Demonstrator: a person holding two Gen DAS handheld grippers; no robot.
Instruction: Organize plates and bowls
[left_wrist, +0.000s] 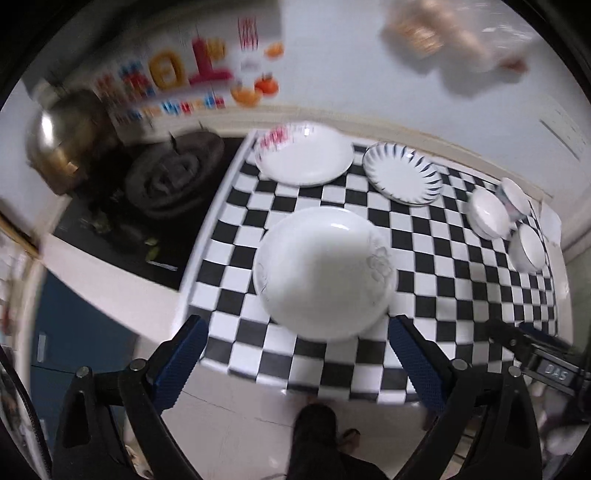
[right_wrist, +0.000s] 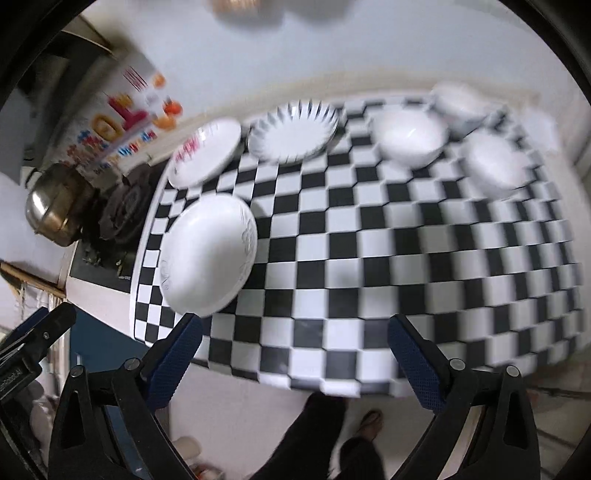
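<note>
Three plates and three bowls sit right side up on the checkered tabletop (left_wrist: 424, 258), all of them round, so none has a long axis to speak of. The nearest plate (left_wrist: 325, 273), white with a faint grey flower on its rim, lies flat close to the tabletop's front left corner; the flower sits on the rim's right side in the left wrist view. Behind it, along the far edge, the plate with pink marks (left_wrist: 304, 153) and the blue-rayed plate (left_wrist: 402, 173) lie just beside each other. The three bowls cluster at the far right: the bowl nearest the middle (right_wrist: 410, 138), the bowl at the back (right_wrist: 460, 99) and the bowl on the right (right_wrist: 496, 164), close together; blur hides whether their rims touch. Both views are smeared, the right wrist one more, so the patterns on the bowls cannot be made out. The left tool (left_wrist: 297, 354) hangs above the tabletop's front edge with its jaws spread wide, just short of the nearest plate, nothing between them. The right tool (right_wrist: 295, 354) is likewise spread and empty above the front edge. To the left, a metal pot (left_wrist: 62, 136) and a dark burner (left_wrist: 173, 177) are blurred.
</note>
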